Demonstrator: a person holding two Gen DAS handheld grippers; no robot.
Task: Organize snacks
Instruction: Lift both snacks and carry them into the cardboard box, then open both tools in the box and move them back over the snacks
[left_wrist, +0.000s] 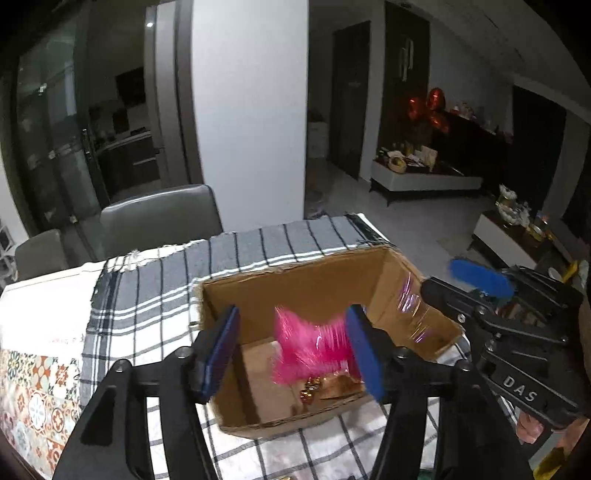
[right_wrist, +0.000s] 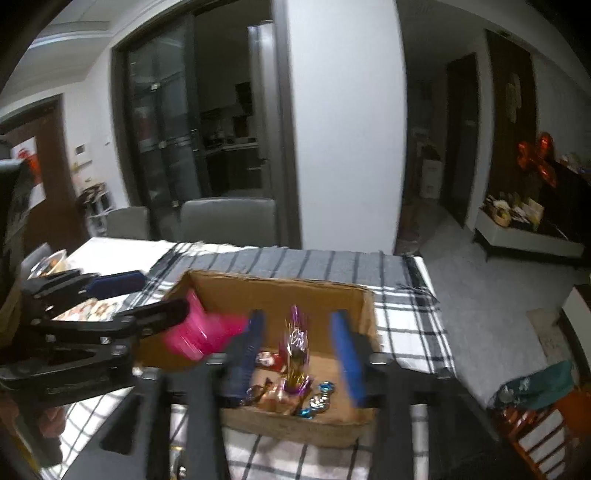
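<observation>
— Looking from the left side first, what sits on the checked tablecloth (left_wrist: 155, 295)?

— An open cardboard box (left_wrist: 295, 291), with a patterned floral mat (left_wrist: 33, 391) at the far left edge of the table and two grey chairs (left_wrist: 159, 218) behind it.

— And the left gripper (left_wrist: 291, 350)?

— Its blue pads stand spread apart above the box, pressing on nothing. A blurred pink cellophane packet (left_wrist: 310, 343) shows between them, free of both pads, over the box's inside.

— What lies in the box?

— Gold-wrapped sweets (left_wrist: 310, 391) on the floor in the left view; in the right view, blue foil sweets (right_wrist: 317, 400) too.

— The right gripper (right_wrist: 303, 350)?

— Jaws parted as well. A purple-and-gold foil packet (right_wrist: 295, 354) stands upright between them, touching neither pad, its base among the sweets in the box.
</observation>
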